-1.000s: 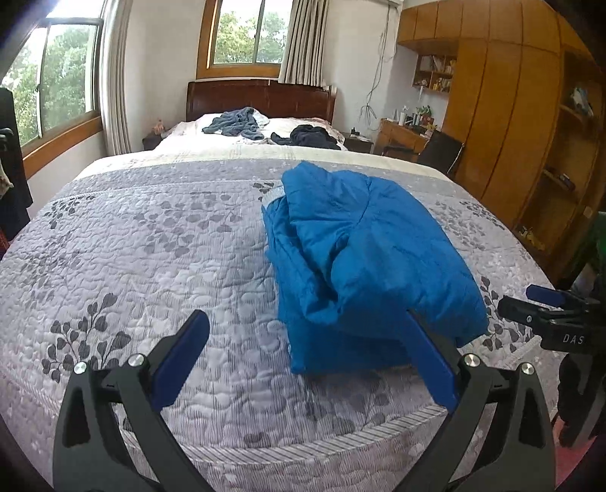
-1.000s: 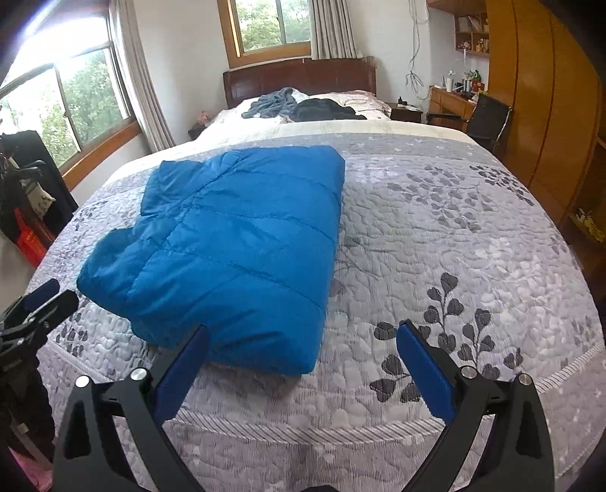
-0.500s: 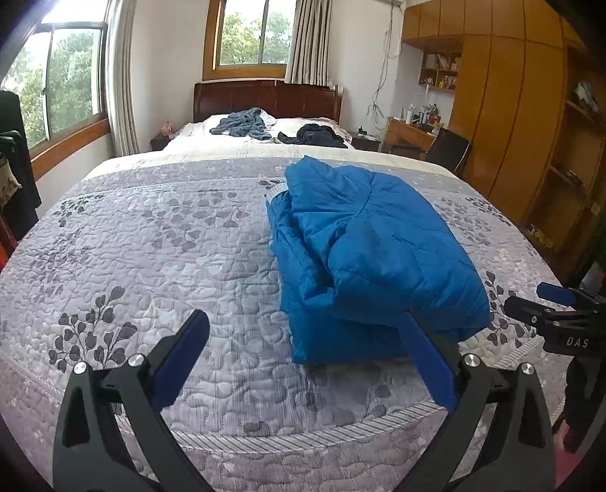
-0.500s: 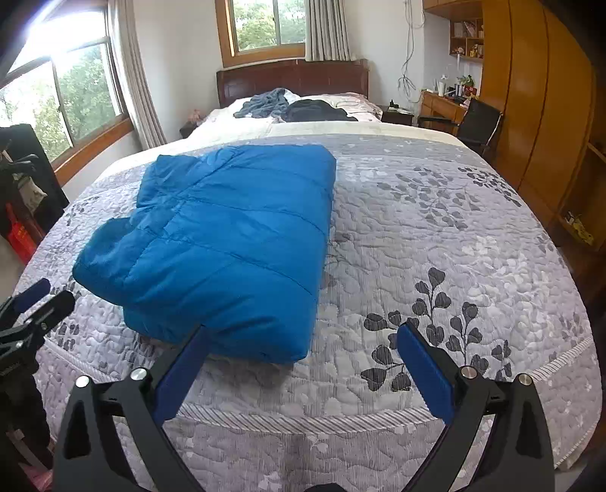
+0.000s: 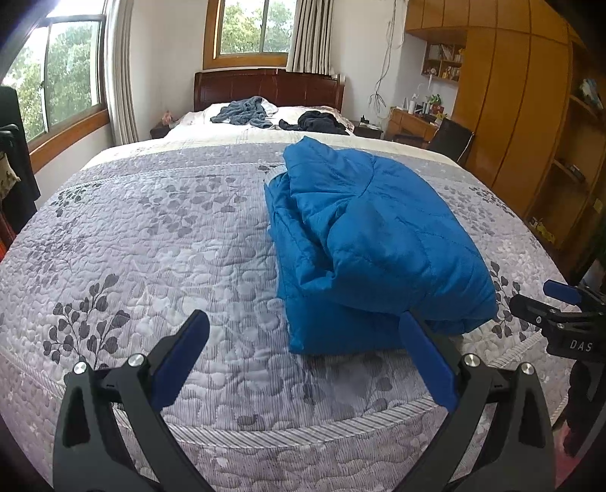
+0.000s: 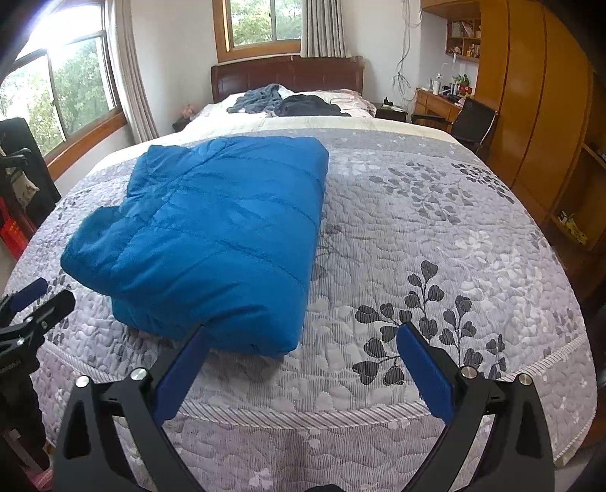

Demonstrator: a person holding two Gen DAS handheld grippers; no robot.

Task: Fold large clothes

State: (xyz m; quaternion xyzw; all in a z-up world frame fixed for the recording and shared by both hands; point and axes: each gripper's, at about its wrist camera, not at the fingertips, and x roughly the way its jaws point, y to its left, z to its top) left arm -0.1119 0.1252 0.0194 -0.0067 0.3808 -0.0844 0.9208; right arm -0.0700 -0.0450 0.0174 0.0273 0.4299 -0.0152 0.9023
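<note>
You were working in a bedroom of a home. A large bed [image 6: 416, 234] with a grey quilted cover filled most of the room, and a dark wooden headboard [image 6: 288, 73] stood at its far end. Some loose clothes [image 5: 246, 111] lay near the pillows. Behind the bed there was a window [image 5: 248, 26] with curtains [image 5: 308, 36], and trees were seen outside. On the right side stood a tall wooden wardrobe [image 6: 530, 98], a small desk [image 5: 414, 123] with a black chair [image 6: 473, 121], and shelves [image 5: 443, 62] with little personal items.
</note>
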